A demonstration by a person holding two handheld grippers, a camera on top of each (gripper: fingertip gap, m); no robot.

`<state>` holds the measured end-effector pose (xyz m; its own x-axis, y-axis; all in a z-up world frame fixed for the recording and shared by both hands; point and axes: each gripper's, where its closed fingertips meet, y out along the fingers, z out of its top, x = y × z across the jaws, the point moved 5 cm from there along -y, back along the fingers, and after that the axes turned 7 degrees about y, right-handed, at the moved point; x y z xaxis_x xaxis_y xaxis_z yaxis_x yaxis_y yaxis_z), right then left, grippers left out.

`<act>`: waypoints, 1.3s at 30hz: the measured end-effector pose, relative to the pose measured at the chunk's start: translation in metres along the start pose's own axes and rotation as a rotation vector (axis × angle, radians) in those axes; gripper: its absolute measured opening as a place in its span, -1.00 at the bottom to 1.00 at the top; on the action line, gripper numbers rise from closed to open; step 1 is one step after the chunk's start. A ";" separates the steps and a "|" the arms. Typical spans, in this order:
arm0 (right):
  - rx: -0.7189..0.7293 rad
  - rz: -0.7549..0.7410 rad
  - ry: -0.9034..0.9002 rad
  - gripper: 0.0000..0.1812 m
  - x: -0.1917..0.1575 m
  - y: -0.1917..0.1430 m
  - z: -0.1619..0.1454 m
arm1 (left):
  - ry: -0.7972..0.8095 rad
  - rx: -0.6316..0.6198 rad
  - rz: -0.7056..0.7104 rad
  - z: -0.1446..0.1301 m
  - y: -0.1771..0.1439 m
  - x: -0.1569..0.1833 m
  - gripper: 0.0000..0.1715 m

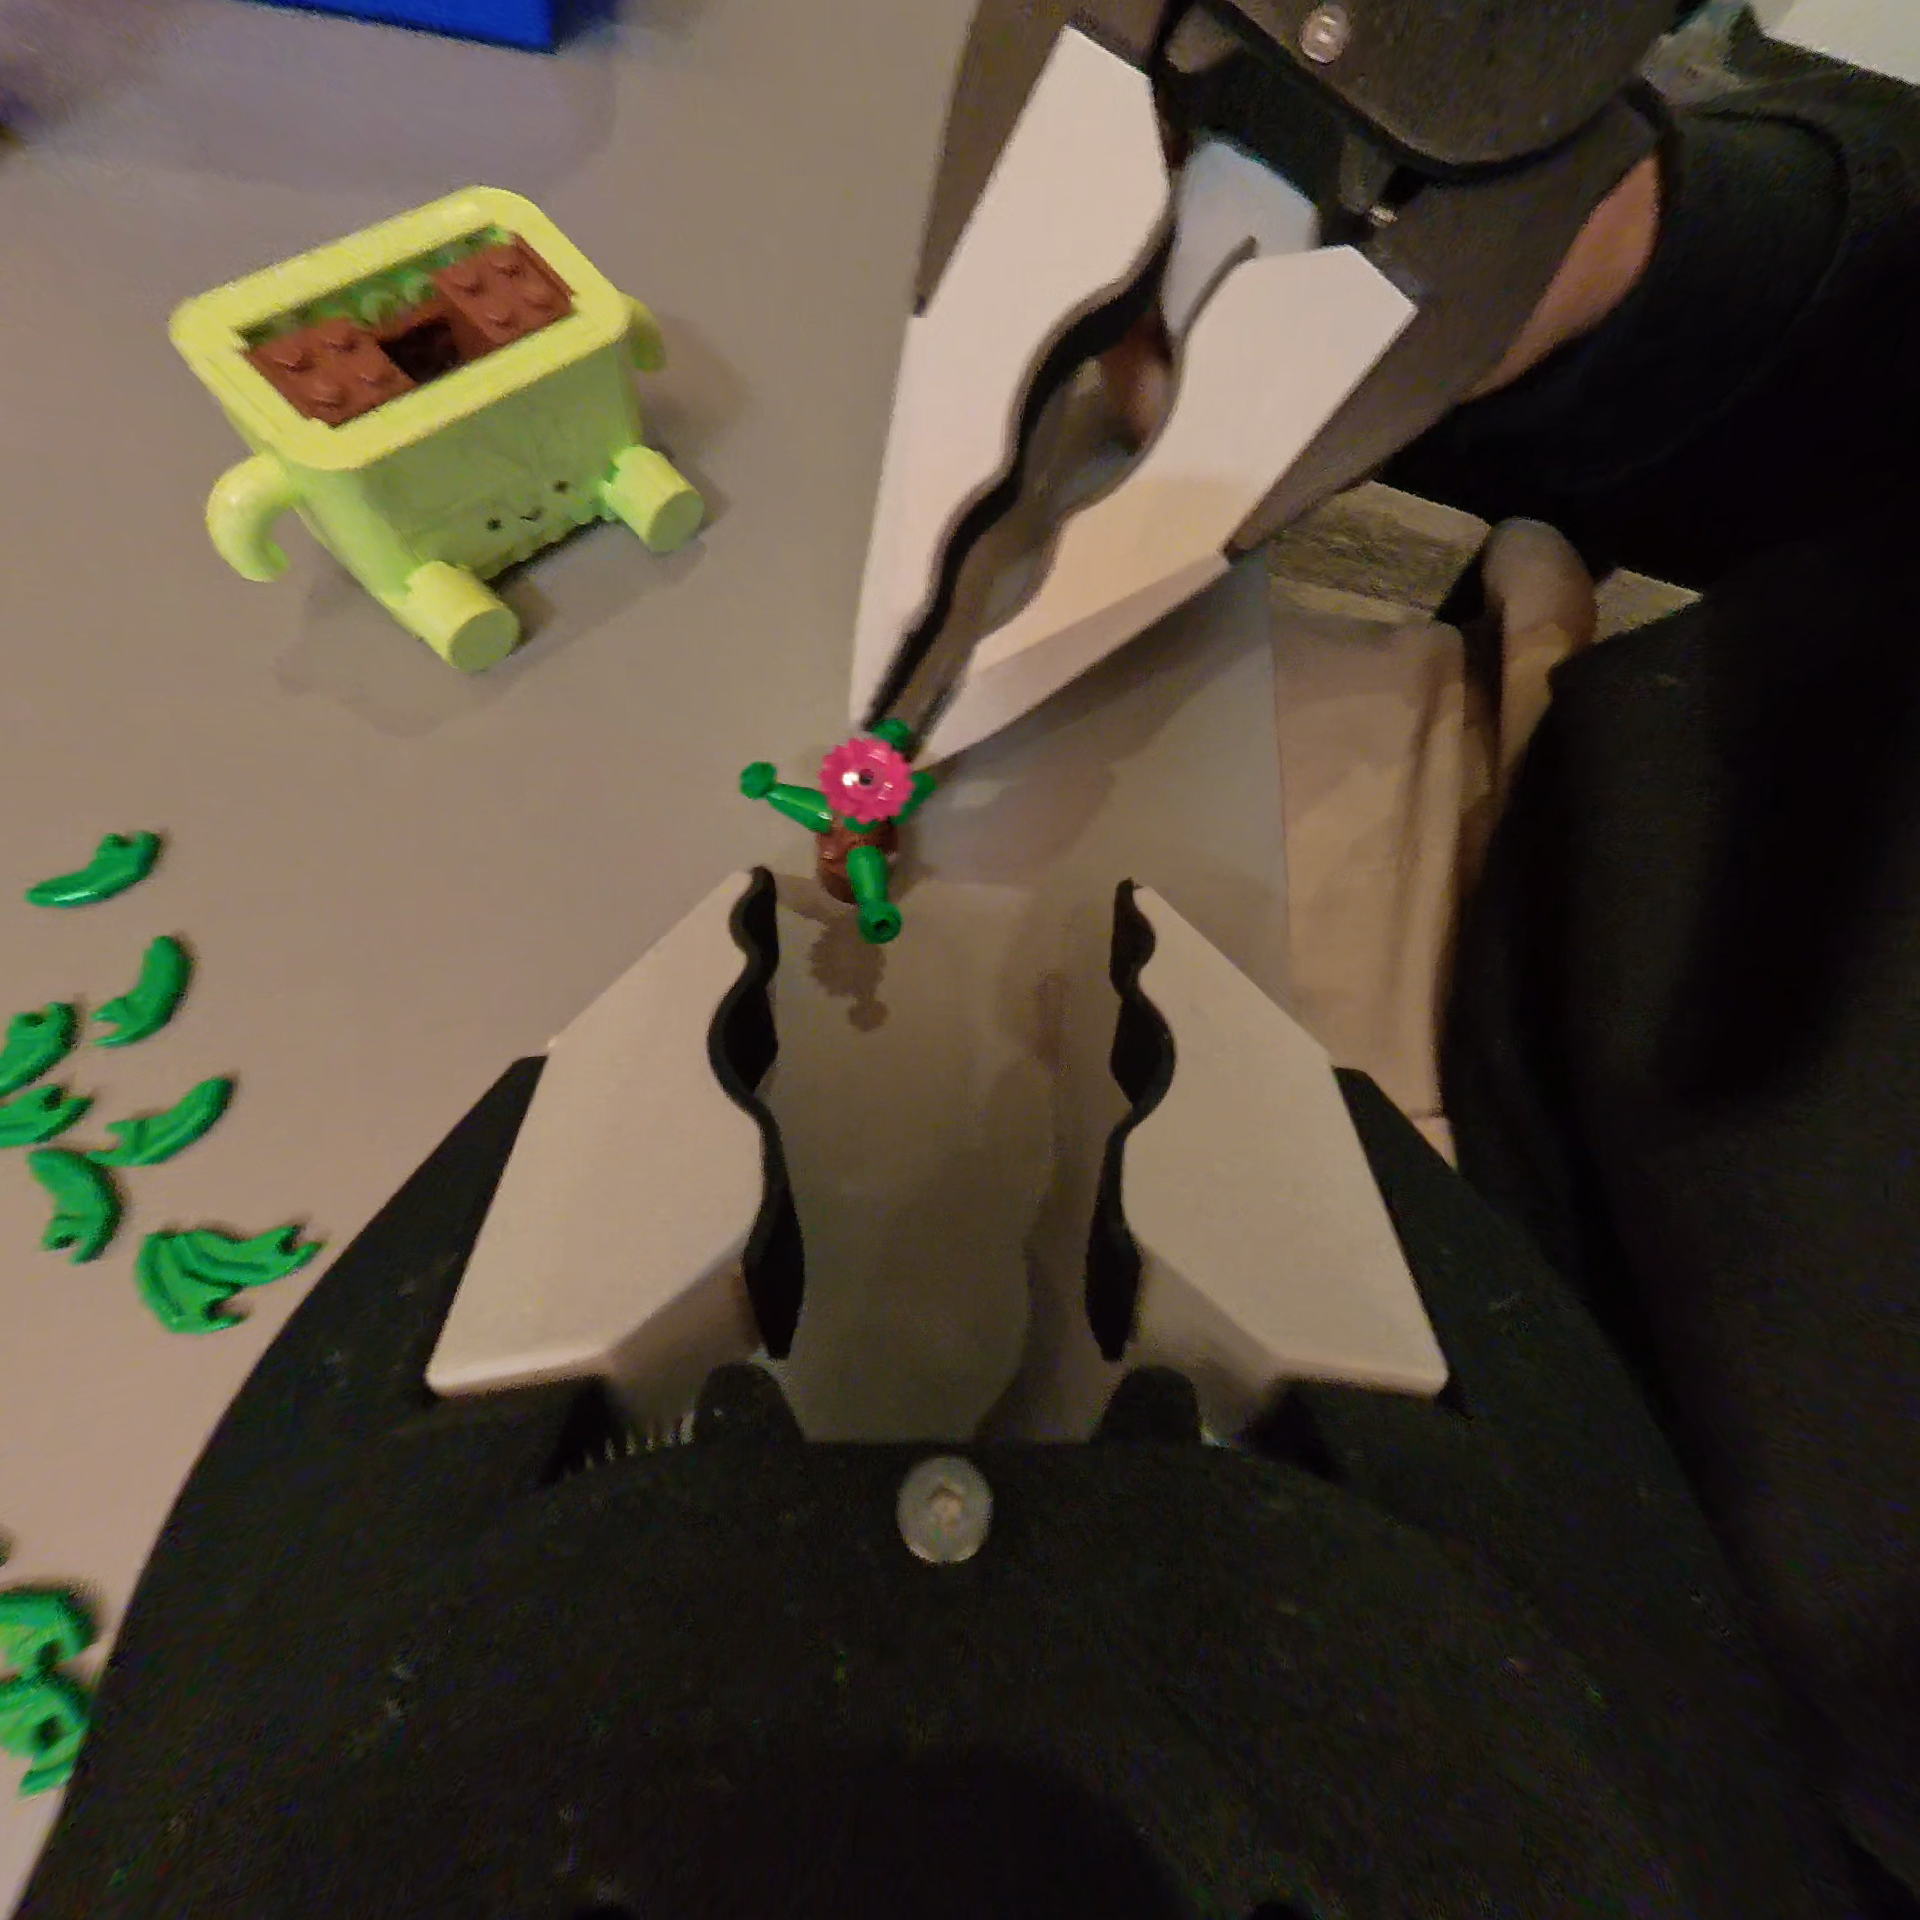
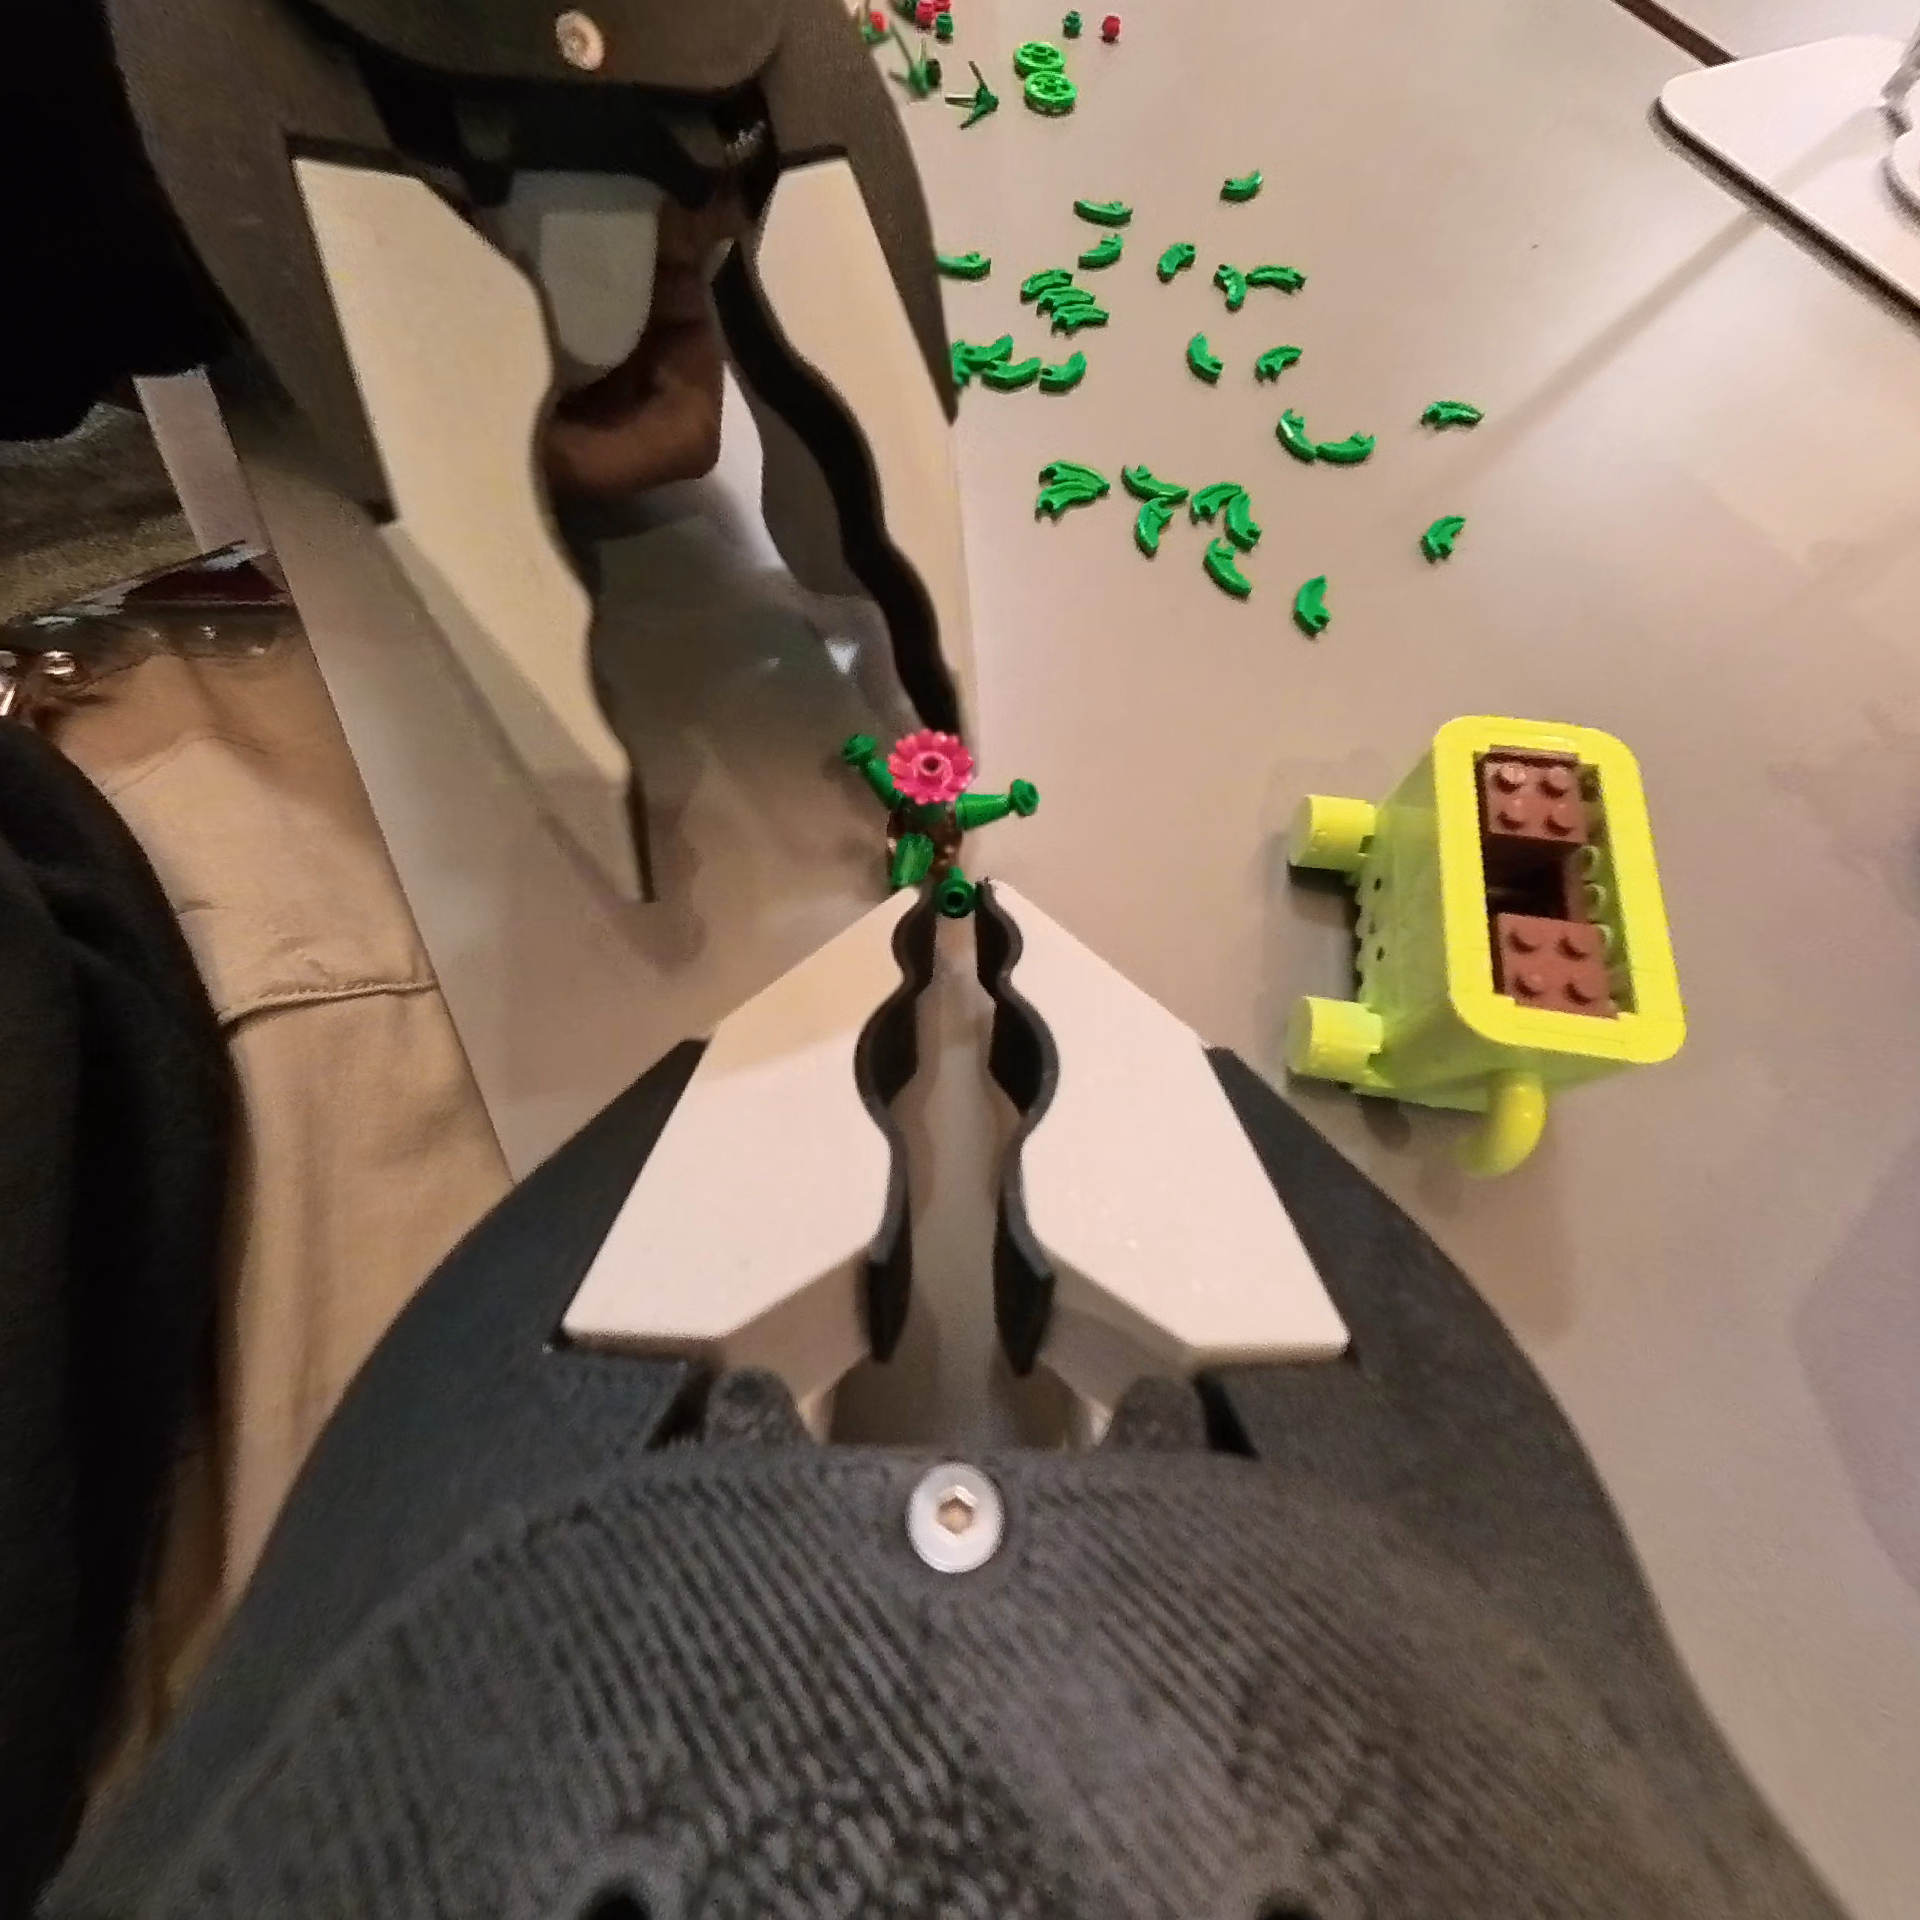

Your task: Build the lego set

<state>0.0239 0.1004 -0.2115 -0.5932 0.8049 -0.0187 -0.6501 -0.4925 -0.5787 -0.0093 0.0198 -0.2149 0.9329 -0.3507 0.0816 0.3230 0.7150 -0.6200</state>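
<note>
Black housing and pale fingers of the left gripper [image 1: 940,894] fill our foreground in the left wrist view, its jaws spread wide and empty just short of the flower stem [image 1: 862,821]. Going left to right across the grey surface [image 1: 582,790], we see loose green leaf pieces [image 1: 156,1132] scattered at the far left, then the lime-green pot [image 1: 436,416] sitting upright with brown bricks [image 1: 416,322] inside its rim, well apart from the grippers. At centre stands the small assembly: a pink flower [image 1: 864,779] atop a brown post with green shoots branching outward. From the upper right the right gripper [image 2: 954,902] reaches in; in its own view we find its fingertips nearly together, pinching one green shoot of the stem. A person's dark sleeve [image 1: 1714,831] borders the right edge.
</note>
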 end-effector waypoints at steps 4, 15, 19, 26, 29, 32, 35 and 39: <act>0.000 -0.002 0.026 -0.94 0.003 -0.006 -0.004 | -0.007 0.000 0.102 0.002 0.001 -0.009 -0.56; 0.043 0.051 0.168 -0.94 -0.001 -0.011 -0.001 | 0.170 -0.076 0.287 0.004 0.011 -0.011 -0.77; 0.034 0.040 0.164 -0.94 -0.001 -0.010 -0.001 | 0.171 -0.085 0.279 0.004 0.012 -0.011 -0.83; 0.079 0.008 0.178 -0.94 0.003 -0.013 0.003 | 0.125 -0.047 0.283 0.006 0.008 -0.015 -0.82; 0.136 0.003 0.199 -0.94 0.005 -0.016 0.008 | 0.075 0.020 0.303 0.011 0.002 -0.018 -0.82; 0.183 -0.005 0.206 -0.94 0.006 -0.020 0.012 | 0.037 0.081 0.300 0.017 0.000 -0.019 -0.83; 0.201 -0.017 0.209 -0.94 0.008 -0.021 0.014 | 0.038 0.110 0.309 0.021 -0.001 -0.018 -0.83; 0.208 -0.018 0.212 -0.95 0.008 -0.022 0.014 | 0.069 0.107 0.334 0.022 0.000 -0.016 -0.84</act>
<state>0.0269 0.1135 -0.1875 -0.4828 0.8543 -0.1925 -0.7557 -0.5175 -0.4014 -0.0209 0.0393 -0.1989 0.9782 -0.1239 -0.1666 0.0201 0.8552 -0.5179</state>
